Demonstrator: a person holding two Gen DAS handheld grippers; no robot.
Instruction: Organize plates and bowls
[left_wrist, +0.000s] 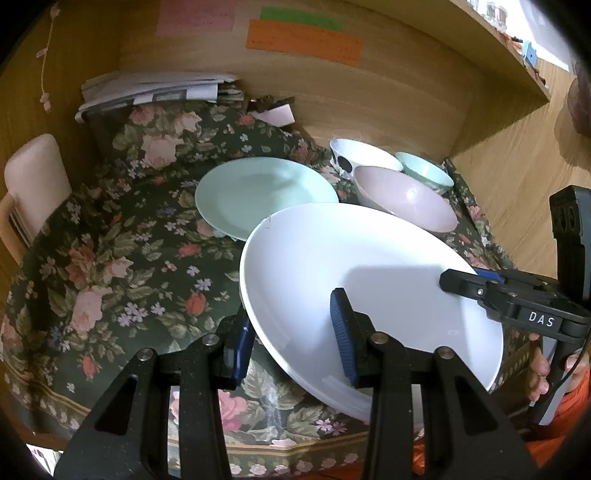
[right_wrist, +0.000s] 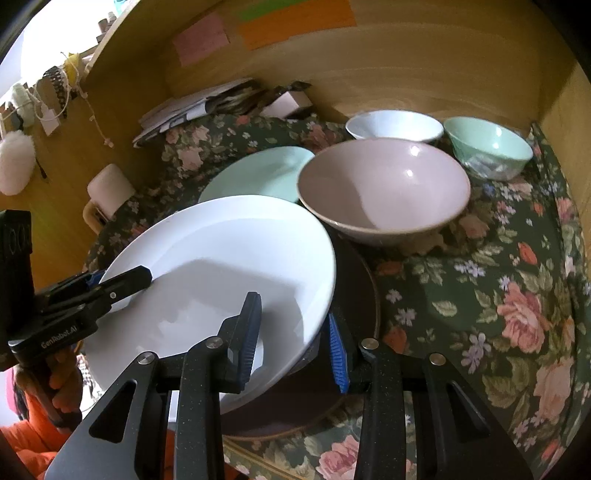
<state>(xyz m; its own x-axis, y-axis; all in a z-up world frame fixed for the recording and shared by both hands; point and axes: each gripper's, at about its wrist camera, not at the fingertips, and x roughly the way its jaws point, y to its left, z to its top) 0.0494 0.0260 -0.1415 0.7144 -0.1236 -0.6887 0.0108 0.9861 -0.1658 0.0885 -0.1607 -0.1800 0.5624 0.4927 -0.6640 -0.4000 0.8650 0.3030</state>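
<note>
A large white plate (left_wrist: 354, 280) (right_wrist: 221, 266) is held tilted above the floral cloth. My left gripper (left_wrist: 291, 332) straddles its near-left rim, and my right gripper (right_wrist: 295, 332) straddles its right rim; each also shows in the other view (right_wrist: 122, 284) (left_wrist: 465, 284). A dark brown plate (right_wrist: 354, 306) lies under the white one. Behind are a mint plate (left_wrist: 258, 192) (right_wrist: 258, 170), a pink bowl (left_wrist: 402, 199) (right_wrist: 384, 188), a white bowl (left_wrist: 362, 155) (right_wrist: 395, 125) and a mint bowl (left_wrist: 424, 170) (right_wrist: 487, 147).
The floral cloth (left_wrist: 122, 258) (right_wrist: 480, 288) covers the desk inside a wooden alcove. A paper stack (left_wrist: 155, 88) and a small box (left_wrist: 277, 112) lie at the back wall. A pale pink holder (left_wrist: 33, 177) stands at the left.
</note>
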